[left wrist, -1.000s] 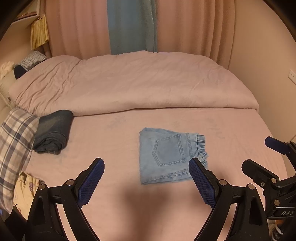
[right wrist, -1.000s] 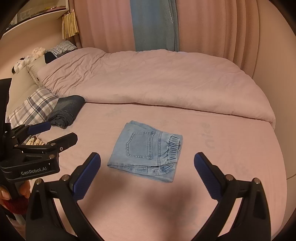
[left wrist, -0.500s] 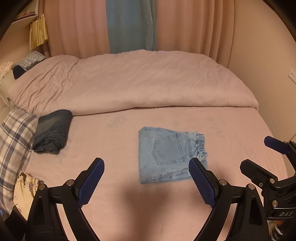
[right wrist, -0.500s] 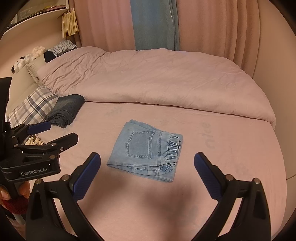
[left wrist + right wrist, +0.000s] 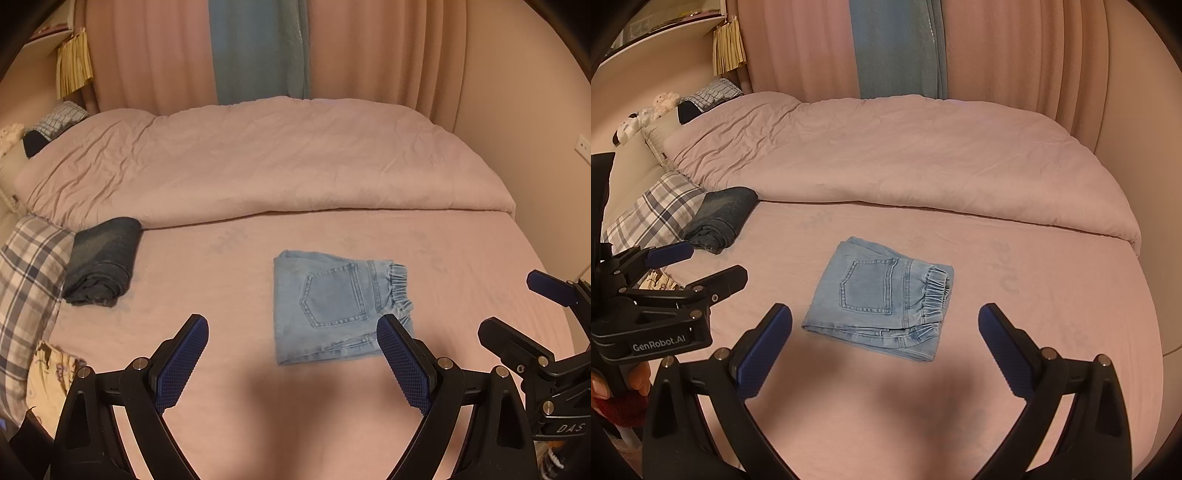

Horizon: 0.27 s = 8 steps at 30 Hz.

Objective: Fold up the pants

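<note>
Jaws on my left gripper (image 5: 291,360) and right gripper (image 5: 884,350) stand wide apart, holding nothing, hovering above the near bed sheet (image 5: 221,280). Since a second ago almost nothing has shifted, so I judge the folding finished. Past them the pants (image 5: 332,302) lie as a compact folded square mid-bed, untouched. Farther left sits a dark folded garment (image 5: 101,266), with the duvet (image 5: 258,162) beyond.

Dim warm light, soft foreground shadows, sharp focus, fisheye-bowed vignetted edges.
</note>
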{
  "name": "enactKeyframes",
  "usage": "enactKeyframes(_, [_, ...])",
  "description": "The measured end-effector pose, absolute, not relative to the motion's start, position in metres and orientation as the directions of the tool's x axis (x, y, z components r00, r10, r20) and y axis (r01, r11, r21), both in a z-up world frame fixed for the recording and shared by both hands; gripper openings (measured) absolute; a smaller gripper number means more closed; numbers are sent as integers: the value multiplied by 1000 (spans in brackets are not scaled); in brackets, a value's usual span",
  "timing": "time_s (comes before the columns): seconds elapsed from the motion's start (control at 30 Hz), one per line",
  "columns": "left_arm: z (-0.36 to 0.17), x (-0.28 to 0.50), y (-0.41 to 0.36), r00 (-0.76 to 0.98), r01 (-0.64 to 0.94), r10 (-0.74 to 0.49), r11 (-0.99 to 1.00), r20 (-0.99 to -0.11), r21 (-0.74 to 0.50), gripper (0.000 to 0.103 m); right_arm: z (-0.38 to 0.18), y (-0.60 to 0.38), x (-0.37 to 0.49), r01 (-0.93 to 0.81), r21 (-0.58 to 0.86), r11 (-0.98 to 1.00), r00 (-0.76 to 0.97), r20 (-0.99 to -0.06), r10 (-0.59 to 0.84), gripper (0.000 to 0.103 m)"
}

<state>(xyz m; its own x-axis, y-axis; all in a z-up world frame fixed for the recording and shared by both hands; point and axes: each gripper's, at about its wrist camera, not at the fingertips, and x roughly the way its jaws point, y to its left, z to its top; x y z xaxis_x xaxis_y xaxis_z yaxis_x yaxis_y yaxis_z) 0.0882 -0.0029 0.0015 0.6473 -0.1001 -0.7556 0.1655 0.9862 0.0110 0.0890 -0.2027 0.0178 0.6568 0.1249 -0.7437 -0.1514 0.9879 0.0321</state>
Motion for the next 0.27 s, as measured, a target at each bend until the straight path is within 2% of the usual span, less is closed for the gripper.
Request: enactKeyframes(0.27, [1, 91, -1, 641, 160, -102, 987, -761, 3, 92, 15, -202, 88, -148, 33, 988, 654, -746, 123, 102])
